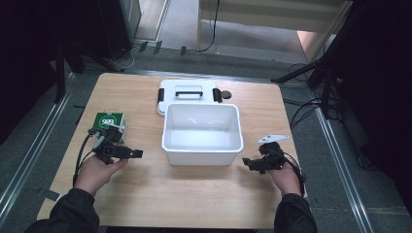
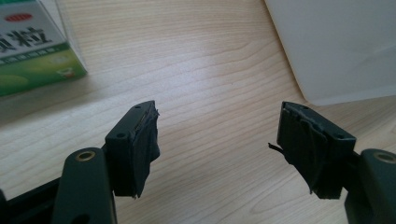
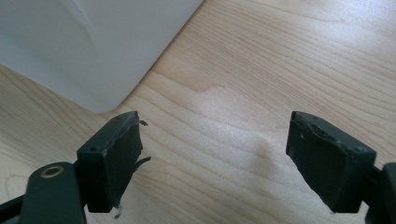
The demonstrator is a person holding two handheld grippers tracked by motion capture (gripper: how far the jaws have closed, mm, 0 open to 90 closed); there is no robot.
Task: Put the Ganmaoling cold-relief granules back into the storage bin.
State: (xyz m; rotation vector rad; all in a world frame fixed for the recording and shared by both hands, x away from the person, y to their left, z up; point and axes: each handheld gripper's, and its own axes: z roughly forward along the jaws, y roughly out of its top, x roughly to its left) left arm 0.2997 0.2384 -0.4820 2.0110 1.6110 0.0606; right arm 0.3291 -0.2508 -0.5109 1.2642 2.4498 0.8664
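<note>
A white plastic bin (image 1: 202,134) stands open in the middle of the wooden table, and its wall shows as the white bin (image 2: 336,46) and the white bin (image 3: 93,42) in the gripper views. Its white lid (image 1: 188,93) with a handle lies flat just behind it. A green and white carton (image 1: 110,121) sits at the left; the carton (image 2: 32,51) shows printed characters. My left gripper (image 1: 136,154) rests low beside the carton, left gripper (image 2: 217,149) open and empty. My right gripper (image 1: 248,162) is right of the bin, right gripper (image 3: 215,161) open over bare wood.
A small dark round object (image 1: 226,94) lies by the lid's right end. The table (image 1: 194,194) has bare wood along its front. Metal rails and cables run beside the table on the floor.
</note>
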